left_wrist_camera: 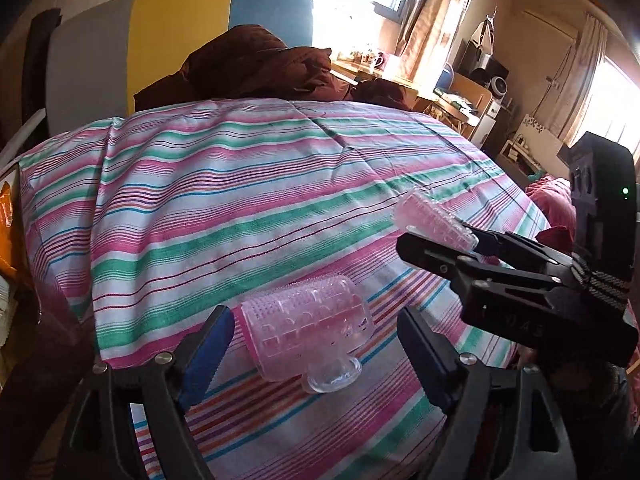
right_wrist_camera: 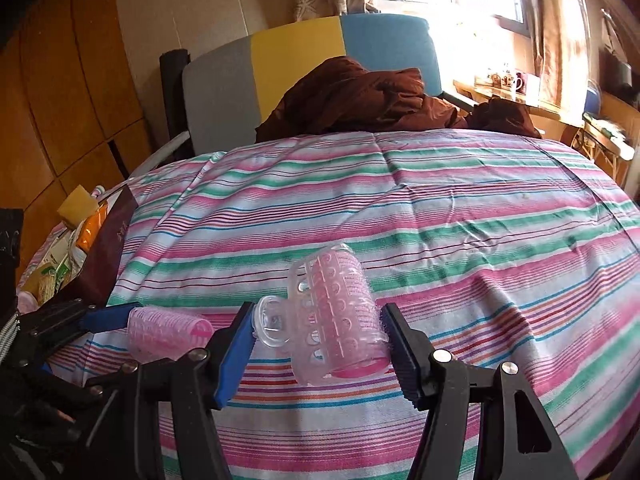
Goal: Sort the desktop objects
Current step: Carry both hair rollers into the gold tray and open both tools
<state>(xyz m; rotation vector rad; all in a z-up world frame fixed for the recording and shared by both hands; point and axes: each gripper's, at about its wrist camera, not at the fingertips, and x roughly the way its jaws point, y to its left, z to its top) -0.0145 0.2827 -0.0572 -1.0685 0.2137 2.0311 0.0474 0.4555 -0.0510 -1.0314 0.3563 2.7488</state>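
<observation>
Left hand-held gripper (left_wrist_camera: 314,316): jaws wide apart. Right hand-held gripper (right_wrist_camera: 320,312): jaws clamped (close beside left).

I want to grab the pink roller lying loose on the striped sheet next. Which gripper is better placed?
Left. The left gripper is open, with its fingers either side of the pink roller on the striped sheet. The right gripper looks already closed on a second roller.
</observation>
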